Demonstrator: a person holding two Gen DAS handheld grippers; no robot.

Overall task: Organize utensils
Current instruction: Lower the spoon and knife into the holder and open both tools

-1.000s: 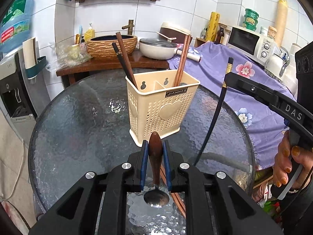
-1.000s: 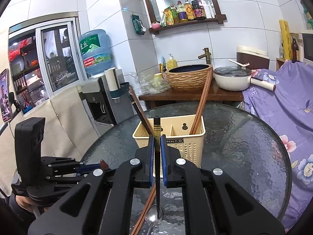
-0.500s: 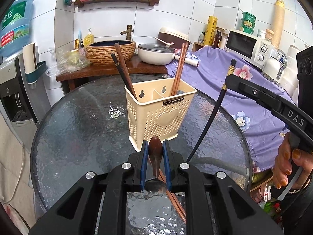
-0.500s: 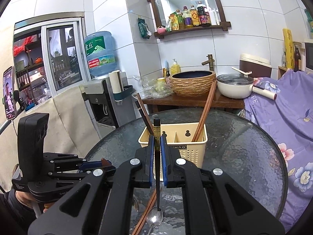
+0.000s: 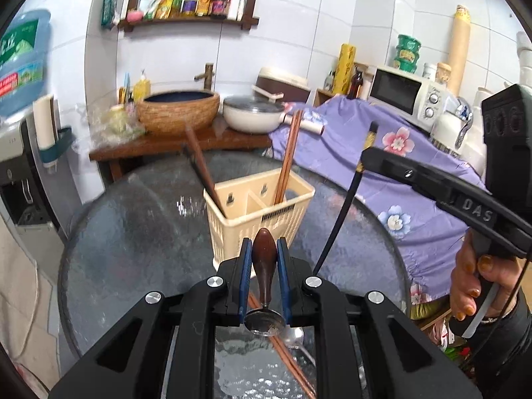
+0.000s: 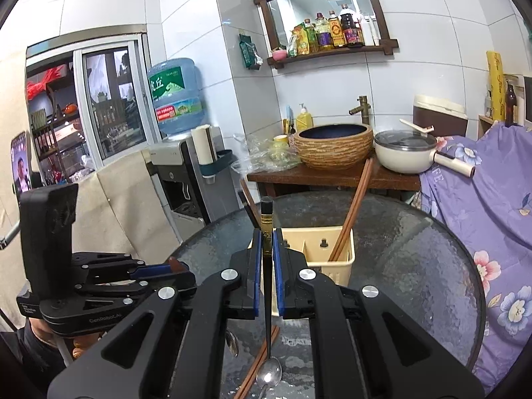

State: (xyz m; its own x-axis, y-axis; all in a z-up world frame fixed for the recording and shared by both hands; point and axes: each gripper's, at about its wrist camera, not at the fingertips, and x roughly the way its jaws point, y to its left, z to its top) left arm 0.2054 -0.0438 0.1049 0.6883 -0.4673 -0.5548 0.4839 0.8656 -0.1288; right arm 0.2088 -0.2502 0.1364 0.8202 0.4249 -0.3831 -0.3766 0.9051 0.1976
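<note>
My left gripper point(image 5: 262, 264) is clamped on a wooden-handled spoon point(image 5: 264, 266), bowl hanging down; my right gripper point(image 6: 266, 259) pinches a black-handled spoon point(image 6: 266, 232). The cream utensil caddy point(image 5: 259, 212) sits mid-frame, chopsticks point(image 5: 287, 159) leaning inside. Either spoon could snag those chopsticks or tip the caddy.

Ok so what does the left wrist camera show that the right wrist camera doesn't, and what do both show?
Only the left wrist view shows the microwave and the right hand on its handle. It also shows the left gripper shut on the brown-handled spoon.

Only the right wrist view shows the window and the right gripper shut on the black-handled spoon.

Both show the cream utensil basket with chopsticks standing in it, the glass table, loose chopsticks lying on it, the wicker basin, the white pan and the water jug.
</note>
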